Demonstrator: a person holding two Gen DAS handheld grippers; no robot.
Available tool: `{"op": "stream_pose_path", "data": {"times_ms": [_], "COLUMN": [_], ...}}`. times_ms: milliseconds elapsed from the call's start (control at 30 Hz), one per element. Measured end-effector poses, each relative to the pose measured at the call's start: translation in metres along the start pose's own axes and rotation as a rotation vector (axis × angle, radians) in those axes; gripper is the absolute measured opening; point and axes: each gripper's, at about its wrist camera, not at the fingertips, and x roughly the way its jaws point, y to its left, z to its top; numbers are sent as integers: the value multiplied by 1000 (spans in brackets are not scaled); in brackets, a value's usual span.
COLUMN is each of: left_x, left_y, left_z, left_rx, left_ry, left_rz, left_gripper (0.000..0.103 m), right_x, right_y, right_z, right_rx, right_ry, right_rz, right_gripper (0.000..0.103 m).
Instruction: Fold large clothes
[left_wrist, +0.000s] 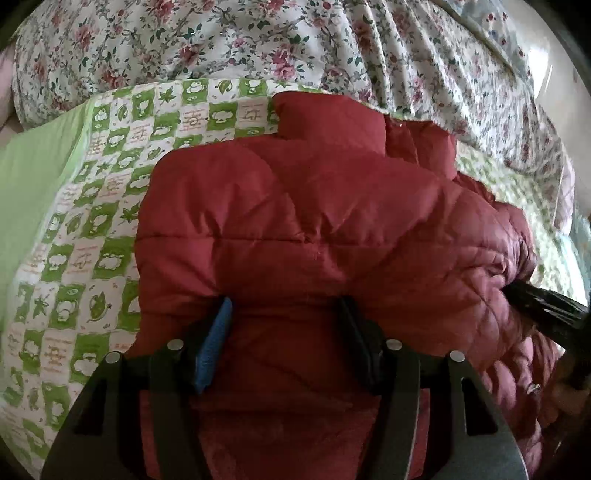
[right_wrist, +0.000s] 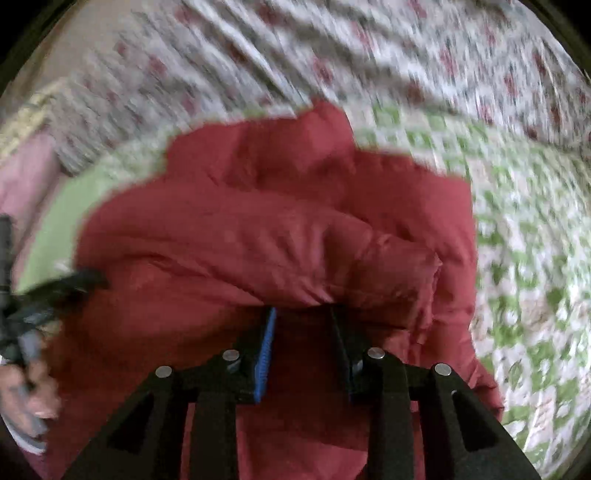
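Observation:
A red quilted puffer jacket (left_wrist: 314, 221) lies on a green-and-white checked quilt (left_wrist: 92, 229), with its collar at the far end. My left gripper (left_wrist: 284, 306) holds the jacket's near edge, with fabric bunched between its spread fingers. My right gripper (right_wrist: 303, 314) grips a folded roll of the same jacket (right_wrist: 258, 229); this view is blurred by motion. The right gripper also shows at the right edge of the left wrist view (left_wrist: 543, 306), and the left one at the left edge of the right wrist view (right_wrist: 55, 291).
A floral sheet (left_wrist: 258, 40) covers the bed beyond the quilt. A plain green border (left_wrist: 33, 192) runs along the quilt's left side. A pink cloth (right_wrist: 26, 177) lies at the far left.

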Motion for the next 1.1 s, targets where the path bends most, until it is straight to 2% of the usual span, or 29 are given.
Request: {"op": "stream_pose_path", "data": {"times_ms": [100,233,267,333,467,567,633,700,833,867,967,1100], "left_x": [-8,-40,-44,-41,1,7,6,6,-2,-2,3,7], "left_y": [-1,-3,-6,-15,-15,-13,-13,-14,-13,-11,-3,-4], "left_z": [0,6,8,16,16,7,5,5,5,3,1,1], "left_rx": [9,-13,-8,17,22,34,38,42,53,57,44,39], "left_ry": [4,-68,-80,-72,48,43,40,41,43,49,62,63], "left_rz": [15,-90,-94,-72,-12,-6,-1,4,16,31,11,18], "left_gripper": [58,58,58,58,58,59,59,59,59,59,59,59], "right_x": [7,7,8,9,3,-14,-35,-42,-9,-4,2,4], "right_y": [-4,-2,-1,-1,-1,1,9,19,15,10,-6,0], "right_z": [-1,-2,-2,0,-2,-1,-2,-1,-3,-4,-7,-9], "right_rx": [14,4,5,4,5,22,0,-35,-52,-45,10,-19], "right_ry": [8,1,-1,-3,4,-19,-88,-119,-8,-2,-9,-13], "right_rz": [12,-3,-2,-3,5,11,15,19,-62,-65,-13,-43], "right_gripper": [30,30,30,30,30,33,34,35,37,34,34,34]}}
